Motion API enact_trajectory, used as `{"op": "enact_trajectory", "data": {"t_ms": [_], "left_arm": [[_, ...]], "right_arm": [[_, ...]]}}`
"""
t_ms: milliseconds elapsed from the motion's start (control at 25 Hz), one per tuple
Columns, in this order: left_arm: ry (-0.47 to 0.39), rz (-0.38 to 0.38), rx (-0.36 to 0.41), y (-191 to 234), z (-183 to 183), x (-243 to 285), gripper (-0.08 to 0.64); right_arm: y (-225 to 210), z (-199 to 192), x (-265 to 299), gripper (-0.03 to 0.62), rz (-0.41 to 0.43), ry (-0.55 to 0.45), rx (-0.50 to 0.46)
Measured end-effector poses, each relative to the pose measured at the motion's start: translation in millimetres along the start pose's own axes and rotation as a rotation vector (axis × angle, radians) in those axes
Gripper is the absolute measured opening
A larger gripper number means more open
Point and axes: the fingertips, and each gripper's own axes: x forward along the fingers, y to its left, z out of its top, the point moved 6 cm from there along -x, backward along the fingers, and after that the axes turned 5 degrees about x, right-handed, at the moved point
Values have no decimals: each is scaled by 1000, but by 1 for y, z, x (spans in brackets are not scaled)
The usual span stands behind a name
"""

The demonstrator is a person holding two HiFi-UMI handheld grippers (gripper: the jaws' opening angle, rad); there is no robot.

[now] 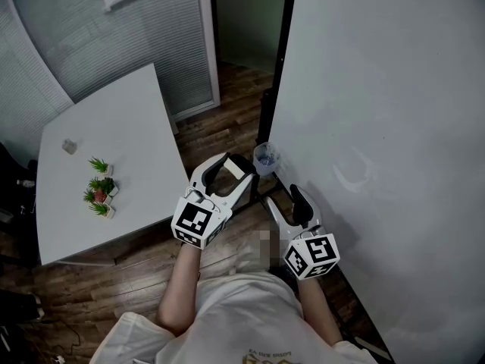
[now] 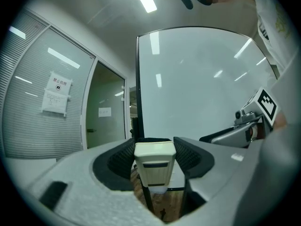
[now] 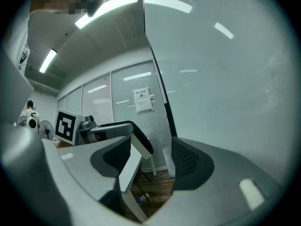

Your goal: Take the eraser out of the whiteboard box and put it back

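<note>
The eraser (image 2: 155,166) is cream, the floor (image 1: 220,127) apparently brown wood-grain.

Office: whiteboard (image 1: 394,127), blinded glass partition (image 1: 91,44), table (image 1: 114,135)

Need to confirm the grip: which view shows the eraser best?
Left gripper view: the eraser sits head-on, clamped between the jaws of the left gripper. Head view shows only its top; right gripper view catches it side-on.

Overhead downward, gripper views level, whiteboard (image 1: 394,127) shared
</note>
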Motion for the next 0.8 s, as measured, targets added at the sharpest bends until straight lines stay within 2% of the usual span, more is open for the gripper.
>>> {"op": "enact_trajectory", "data": {"t_ms": [800], "left_arm": [[-16,-29,8,6,0,8,258]], "right_arm": [[0,-5,6,268,-20,-2,3]]}}
